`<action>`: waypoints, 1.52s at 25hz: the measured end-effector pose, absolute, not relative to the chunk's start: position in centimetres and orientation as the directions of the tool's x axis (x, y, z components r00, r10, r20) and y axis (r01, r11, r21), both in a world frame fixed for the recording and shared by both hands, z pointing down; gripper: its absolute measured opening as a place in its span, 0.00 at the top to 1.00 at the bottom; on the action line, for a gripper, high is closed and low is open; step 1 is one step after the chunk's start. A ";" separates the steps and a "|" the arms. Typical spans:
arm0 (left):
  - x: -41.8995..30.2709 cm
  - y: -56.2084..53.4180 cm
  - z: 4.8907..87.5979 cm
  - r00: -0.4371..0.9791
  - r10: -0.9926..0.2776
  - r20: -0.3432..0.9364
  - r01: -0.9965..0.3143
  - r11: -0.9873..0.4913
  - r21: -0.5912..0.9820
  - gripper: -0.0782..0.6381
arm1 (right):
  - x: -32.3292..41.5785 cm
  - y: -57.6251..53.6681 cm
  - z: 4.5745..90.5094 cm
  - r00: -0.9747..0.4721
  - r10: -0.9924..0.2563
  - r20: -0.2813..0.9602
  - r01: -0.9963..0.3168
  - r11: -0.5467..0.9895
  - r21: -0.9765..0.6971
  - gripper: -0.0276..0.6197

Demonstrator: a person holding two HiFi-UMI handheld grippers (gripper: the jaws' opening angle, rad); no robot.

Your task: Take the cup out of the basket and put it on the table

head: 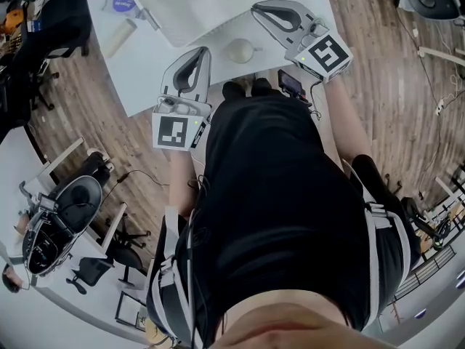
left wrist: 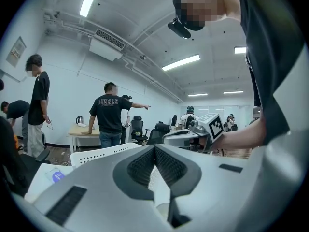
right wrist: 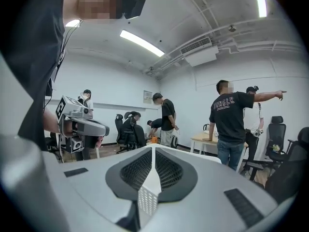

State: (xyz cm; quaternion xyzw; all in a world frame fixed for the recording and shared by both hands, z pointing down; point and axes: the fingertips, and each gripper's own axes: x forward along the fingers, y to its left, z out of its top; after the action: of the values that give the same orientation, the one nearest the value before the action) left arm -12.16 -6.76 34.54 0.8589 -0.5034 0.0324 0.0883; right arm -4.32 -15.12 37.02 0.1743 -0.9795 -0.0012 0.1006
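The cup (head: 240,50) stands upright on the white surface (head: 145,71), in the upper middle of the head view. It sits just beside the near rim of the basket (head: 218,9) and outside it, with its handle pointing toward the right of the frame. Judged from this position, the transfer is already made and the step in hand is the clearing of the grippers.

To do that step well, each gripper should draw back toward the person along its own line. Neither should sweep sideways, since the cup lies between the two and its handle faces the right one.

The left gripper (head: 203,51) lies below and to the left of the cup, near it but apart. The right gripper (head: 255,8) lies above and to the right, over the basket's corner.

In the left gripper view the left gripper (left wrist: 154,148) has its jaws closed tip to tip and holds nothing. Only the white perforated basket wall (left wrist: 96,153) shows beyond it. In the right gripper view the right gripper (right wrist: 153,148) is likewise closed at the tips and empty, with perforated white plastic visible through the opening behind the tips.
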 end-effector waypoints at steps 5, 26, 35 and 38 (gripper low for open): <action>-13.6 -7.2 34.7 0.492 -0.859 0.145 -0.869 -0.474 0.139 0.87 | -7.6 -17.6 37.0 -0.929 -0.303 0.211 -0.288 0.952 0.100 0.93; -17.3 -8.7 35.0 0.478 -0.866 0.148 -0.875 -0.454 0.169 0.86 | -15.3 -28.5 42.8 -0.881 -0.254 0.400 -0.185 0.962 0.203 0.81; -18.5 -9.2 35.6 0.468 -0.866 0.176 -0.880 -0.437 0.185 0.87 | -17.2 -30.6 47.5 -0.841 -0.212 0.498 -0.133 0.973 0.190 0.81; -18.5 -9.2 35.7 0.471 -0.864 0.179 -0.878 -0.439 0.193 0.86 | -17.4 -30.6 49.8 -0.813 -0.185 0.552 -0.095 0.978 0.187 0.81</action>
State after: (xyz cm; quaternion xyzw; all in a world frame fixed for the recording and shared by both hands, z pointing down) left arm -18.47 -9.22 35.75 0.8477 -0.5135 0.0269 0.1303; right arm -17.43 -30.56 49.77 0.0739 -0.9492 -0.0755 0.2965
